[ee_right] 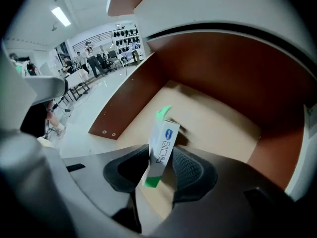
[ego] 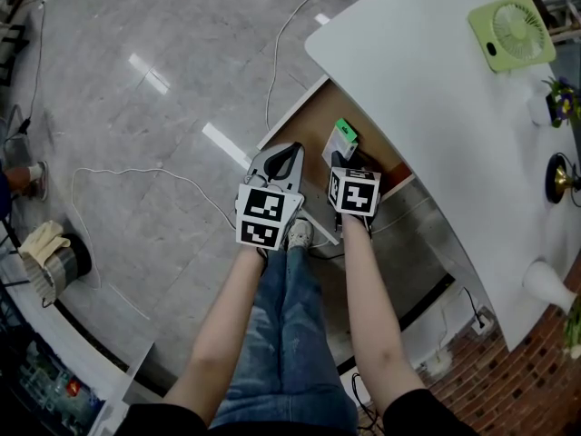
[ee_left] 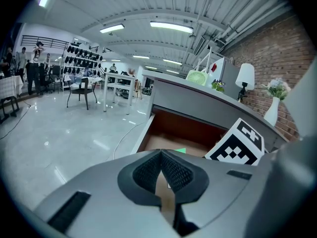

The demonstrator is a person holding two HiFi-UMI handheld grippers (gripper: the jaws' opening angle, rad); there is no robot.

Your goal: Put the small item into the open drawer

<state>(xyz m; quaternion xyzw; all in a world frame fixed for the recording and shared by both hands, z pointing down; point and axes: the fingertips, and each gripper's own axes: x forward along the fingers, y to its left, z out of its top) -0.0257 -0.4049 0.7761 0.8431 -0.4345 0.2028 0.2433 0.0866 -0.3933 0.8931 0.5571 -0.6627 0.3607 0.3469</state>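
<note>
Polished grey stone floor (ego: 163,107) in a large hall, curved white desk (ego: 427,89) bearing a green desk fan (ego: 511,30), open brown wooden drawer (ego: 313,116) beneath; right gripper (ee_right: 161,156) over the drawer, jaws slightly parted around a tilted white-and-green small box (ee_right: 166,133); left gripper (ee_left: 161,155) beside it, jaws together, empty.

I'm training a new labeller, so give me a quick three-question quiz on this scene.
1. True or false: the left tongs grip something.
2. Between the right tongs stands: A a slim box; B a cup; C a spoon.
3. What green thing stands on the white table?
Key: 1 false; 2 A; 3 the fan.
</note>
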